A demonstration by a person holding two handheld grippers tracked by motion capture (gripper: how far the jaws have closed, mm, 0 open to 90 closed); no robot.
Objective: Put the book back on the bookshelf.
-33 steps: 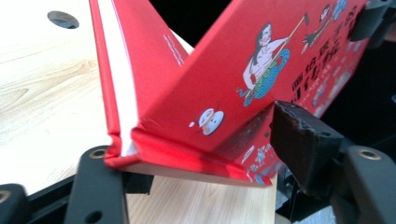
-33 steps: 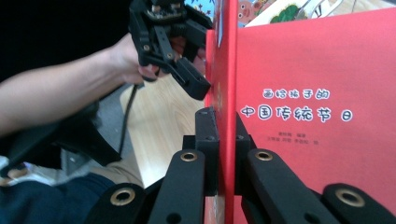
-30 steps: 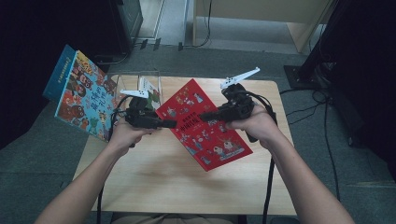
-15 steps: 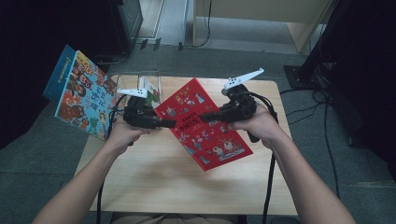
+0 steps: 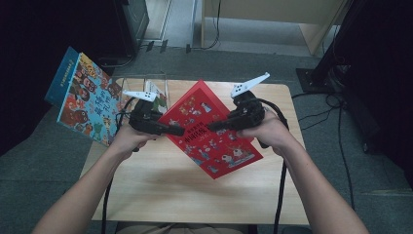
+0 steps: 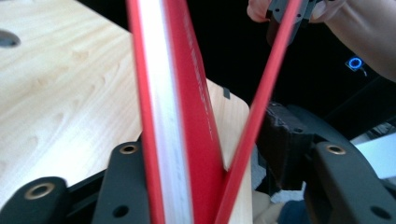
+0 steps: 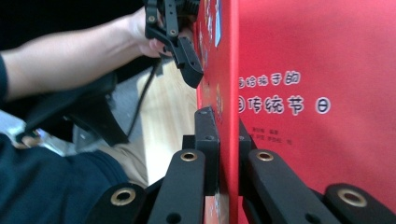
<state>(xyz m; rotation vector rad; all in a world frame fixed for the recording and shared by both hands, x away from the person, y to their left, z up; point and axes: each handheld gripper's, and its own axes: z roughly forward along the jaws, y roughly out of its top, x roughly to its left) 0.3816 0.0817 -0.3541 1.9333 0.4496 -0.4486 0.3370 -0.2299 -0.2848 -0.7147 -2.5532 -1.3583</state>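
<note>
Right gripper view: red book (image 7: 327,93) clamped between right claw (image 7: 223,135) jaws.

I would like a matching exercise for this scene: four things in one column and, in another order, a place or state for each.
Things:
1. red book
2. blue book
3. right gripper
4. table

Places or states:
A. shut on a cover
B. light wood, under the hands
C. held between both grippers
D. at the table's left edge

Pairs: 1-C, 2-D, 3-A, 4-B
</note>
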